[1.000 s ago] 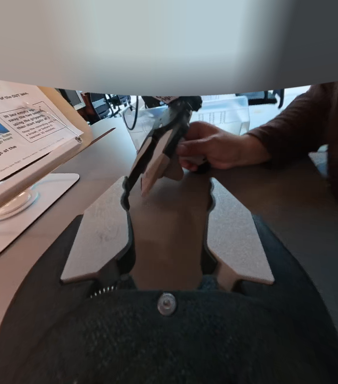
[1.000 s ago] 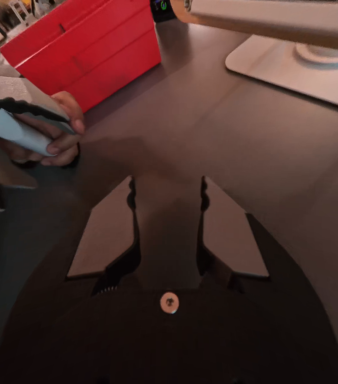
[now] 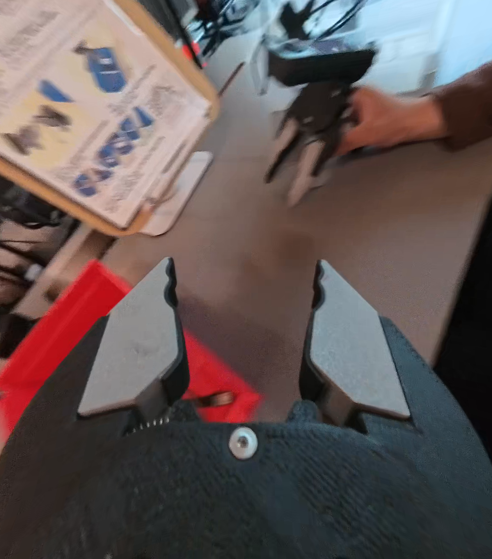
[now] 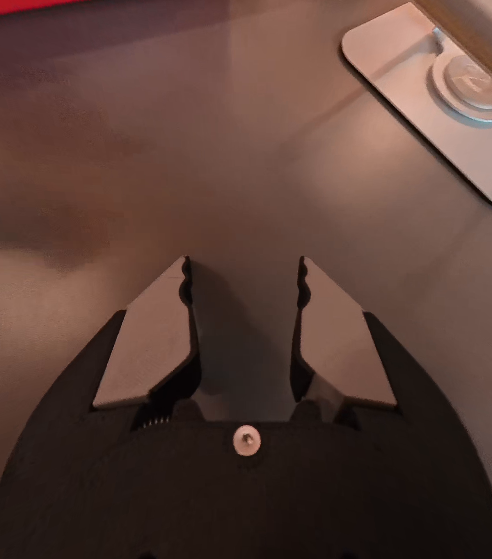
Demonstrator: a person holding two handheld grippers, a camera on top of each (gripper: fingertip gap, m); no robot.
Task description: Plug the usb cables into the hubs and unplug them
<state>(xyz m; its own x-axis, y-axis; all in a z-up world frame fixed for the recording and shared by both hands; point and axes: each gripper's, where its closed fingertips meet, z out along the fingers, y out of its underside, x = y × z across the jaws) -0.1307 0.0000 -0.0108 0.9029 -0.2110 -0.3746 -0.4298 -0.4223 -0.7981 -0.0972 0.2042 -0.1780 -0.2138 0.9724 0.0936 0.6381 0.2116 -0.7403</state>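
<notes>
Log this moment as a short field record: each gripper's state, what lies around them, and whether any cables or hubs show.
left gripper: open, empty, above the table
right gripper: open, empty, over bare table
red box: below the left gripper, at the table's left edge
instruction sheet: on a tilted board, upper left of the left wrist view
white stand base: upper right of the right wrist view
hand: holds the right gripper, blurred
usb cables, hubs: none clearly visible
</notes>
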